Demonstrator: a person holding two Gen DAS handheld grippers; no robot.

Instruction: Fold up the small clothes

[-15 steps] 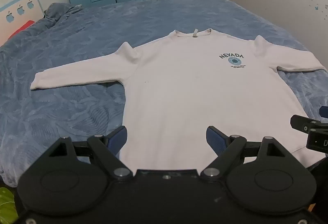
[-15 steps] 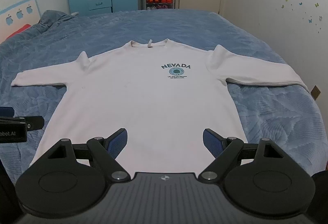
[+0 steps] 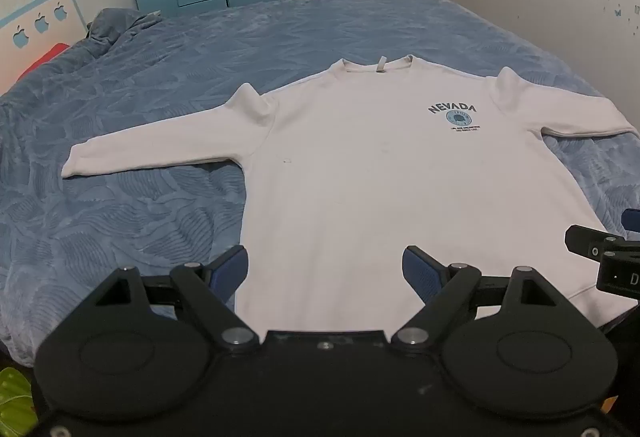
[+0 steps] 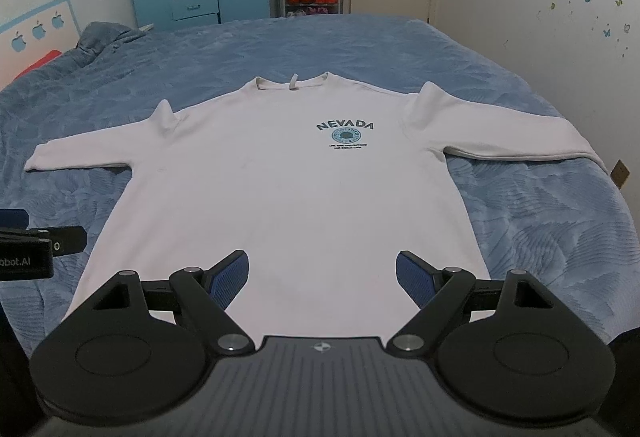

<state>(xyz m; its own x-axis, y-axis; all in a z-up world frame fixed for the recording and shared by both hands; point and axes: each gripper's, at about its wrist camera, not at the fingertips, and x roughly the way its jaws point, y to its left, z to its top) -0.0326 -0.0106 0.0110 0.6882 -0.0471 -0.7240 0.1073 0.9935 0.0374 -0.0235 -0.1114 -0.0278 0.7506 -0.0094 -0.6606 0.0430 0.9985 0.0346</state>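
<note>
Sweatshirt (image 3: 384, 189), white, long-sleeved, with a teal NEVADA print, lies flat on the blue quilted bedspread (image 3: 140, 217), its hem just ahead of both tools. Left gripper (image 3: 325, 271) and right gripper (image 4: 322, 275) hover spread wide and empty. Each should probably pinch a hem corner evenly, through both layers, before lifting.

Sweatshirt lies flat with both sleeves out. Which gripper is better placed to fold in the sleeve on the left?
Left. The left gripper, open, hovers at the sweatshirt hem's left corner, nearer that sleeve; the right gripper sits further right.
</note>
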